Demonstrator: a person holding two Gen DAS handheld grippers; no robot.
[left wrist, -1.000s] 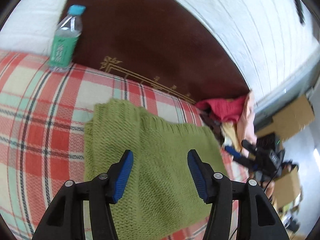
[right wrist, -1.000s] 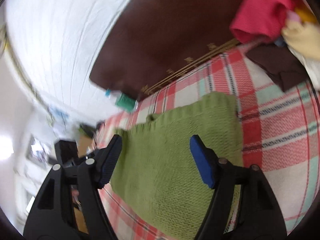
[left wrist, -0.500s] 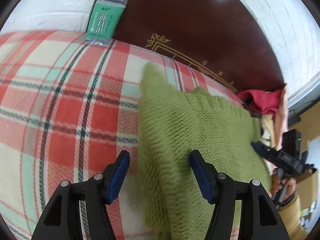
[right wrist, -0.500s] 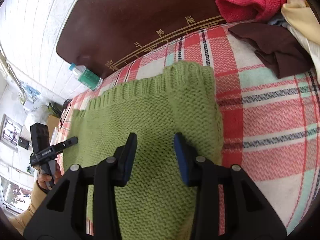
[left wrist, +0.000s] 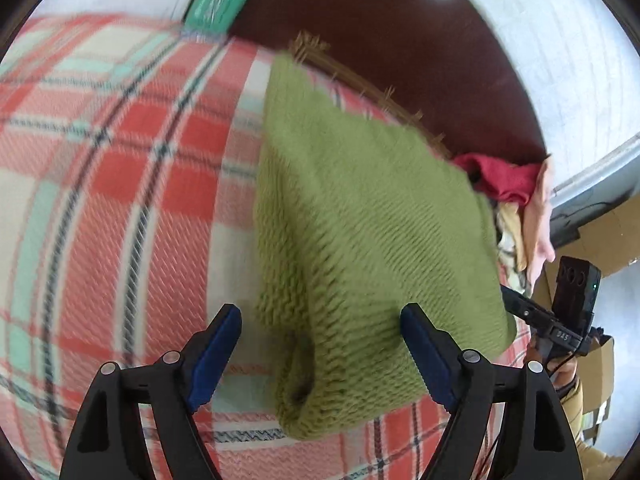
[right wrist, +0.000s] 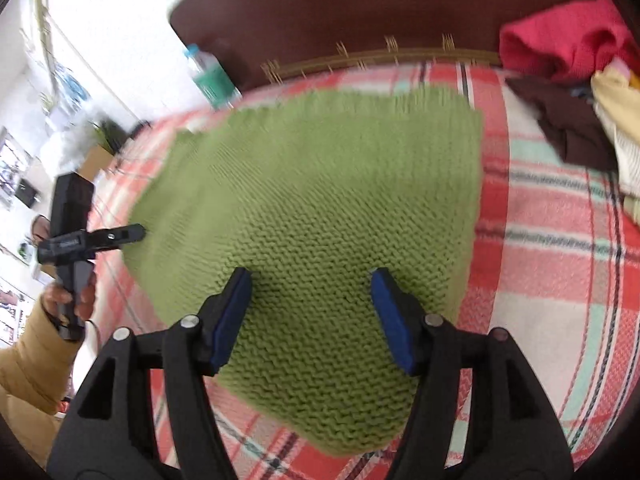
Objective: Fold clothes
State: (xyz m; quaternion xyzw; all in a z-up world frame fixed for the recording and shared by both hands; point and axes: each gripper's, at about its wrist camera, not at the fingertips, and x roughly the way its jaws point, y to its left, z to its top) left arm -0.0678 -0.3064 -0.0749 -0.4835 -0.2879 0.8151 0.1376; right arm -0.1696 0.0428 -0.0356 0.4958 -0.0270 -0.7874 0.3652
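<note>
The left tongs (left wrist: 320, 344) are standing wide open, their two blue pads spread on either side of the near corner of a green knitted sweater (left wrist: 360, 232), and the pictures are not showing whether the pads are touching the knit. The right tongs (right wrist: 310, 312) are likewise gaping, hovering over the near edge of the same sweater (right wrist: 320, 200), with nothing held between the pads. The one green sweater is lying folded into a thick rectangle on a red, white and mint plaid blanket (left wrist: 100, 200) that is covering a bed; its ribbed far edge is reaching toward the dark brown headboard (right wrist: 360, 8), which is carrying a gold line of ornament. In the left view the fold is showing as a rounded, doubled corner just ahead of the pads. One water bottle (right wrist: 208, 76) with a green label is standing at the headboard end of the blanket, beside the white brick wall. To the right side a pile of other clothes is waiting: a red knit (right wrist: 560, 40), a dark brown piece (right wrist: 568, 124) and a pale yellow one (right wrist: 616, 120). The right view is also catching the person's left hand (right wrist: 70, 300) in a tan sleeve gripping the other tool's handle, with a cluttered room blurred behind it.
</note>
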